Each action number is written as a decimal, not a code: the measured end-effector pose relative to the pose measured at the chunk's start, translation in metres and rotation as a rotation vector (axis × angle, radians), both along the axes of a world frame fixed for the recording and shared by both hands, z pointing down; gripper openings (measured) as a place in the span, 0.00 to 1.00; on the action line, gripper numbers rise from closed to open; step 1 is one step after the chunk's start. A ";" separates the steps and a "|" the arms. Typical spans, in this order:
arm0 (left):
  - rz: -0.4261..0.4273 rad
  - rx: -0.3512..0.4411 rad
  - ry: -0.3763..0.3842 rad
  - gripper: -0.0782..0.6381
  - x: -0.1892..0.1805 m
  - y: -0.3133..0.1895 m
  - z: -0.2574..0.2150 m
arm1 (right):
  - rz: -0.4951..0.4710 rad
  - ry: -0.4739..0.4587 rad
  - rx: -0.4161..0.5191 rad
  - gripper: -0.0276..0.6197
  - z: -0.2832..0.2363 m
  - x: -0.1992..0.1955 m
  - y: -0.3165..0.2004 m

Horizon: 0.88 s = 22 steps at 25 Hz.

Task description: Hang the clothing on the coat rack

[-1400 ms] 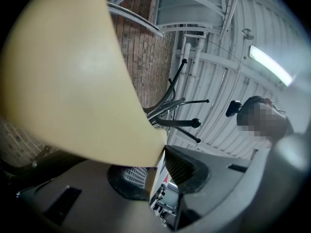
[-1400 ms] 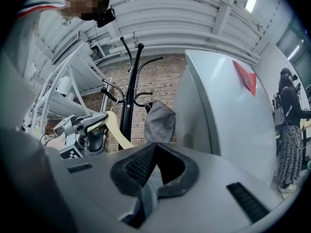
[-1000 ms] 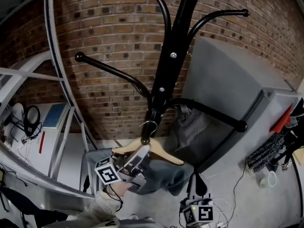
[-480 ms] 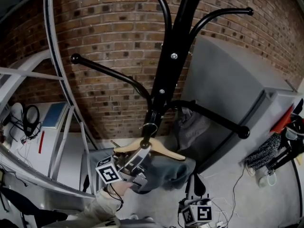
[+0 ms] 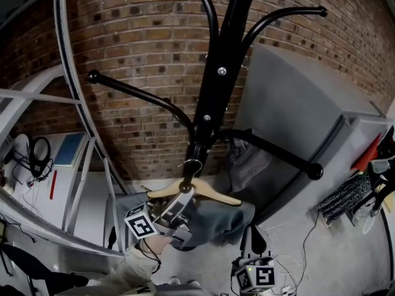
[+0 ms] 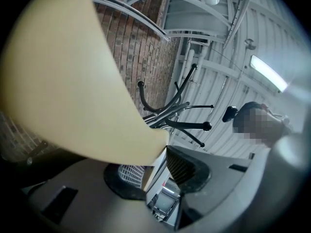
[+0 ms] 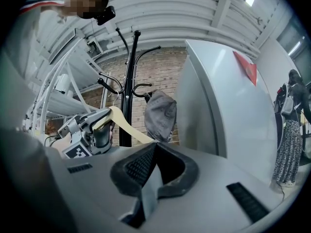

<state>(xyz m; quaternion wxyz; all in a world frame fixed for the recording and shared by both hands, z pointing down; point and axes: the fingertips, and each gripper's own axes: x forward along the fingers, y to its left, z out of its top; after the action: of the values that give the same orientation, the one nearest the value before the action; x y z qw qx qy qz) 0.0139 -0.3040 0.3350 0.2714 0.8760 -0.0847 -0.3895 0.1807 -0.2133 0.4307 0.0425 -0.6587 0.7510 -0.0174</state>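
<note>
While my left tool (image 5: 178, 203) is opening around the wooden hanger (image 5: 213, 194), I judge its hook already carries on the coat rack (image 5: 213, 97) | grey clothing (image 5: 217, 222) drapes from the hanger, beside the pole | right tool (image 5: 253, 239) waits low, closed and empty, out of the way.

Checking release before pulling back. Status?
Left gripper jaws opening, wooden hanger between them. Hanger hook looks on coat rack, grey garment draped. Right gripper shut, empty. Nothing in the way.
</note>
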 end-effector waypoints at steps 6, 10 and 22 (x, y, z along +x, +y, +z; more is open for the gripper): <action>-0.003 -0.021 0.011 0.27 -0.001 0.000 0.005 | -0.018 -0.018 0.003 0.08 0.001 0.000 0.001; -0.001 -0.052 0.017 0.27 -0.003 0.002 0.015 | -0.030 -0.048 0.020 0.08 -0.002 -0.003 0.004; -0.058 -0.054 -0.122 0.27 -0.006 0.029 0.041 | -0.069 -0.008 -0.014 0.08 0.010 -0.016 0.011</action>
<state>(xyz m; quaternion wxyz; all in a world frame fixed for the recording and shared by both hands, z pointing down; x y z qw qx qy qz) 0.0080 -0.2749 0.3765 0.2778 0.8876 -0.1370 -0.3409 0.1646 -0.2027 0.4404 0.0404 -0.6325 0.7730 -0.0266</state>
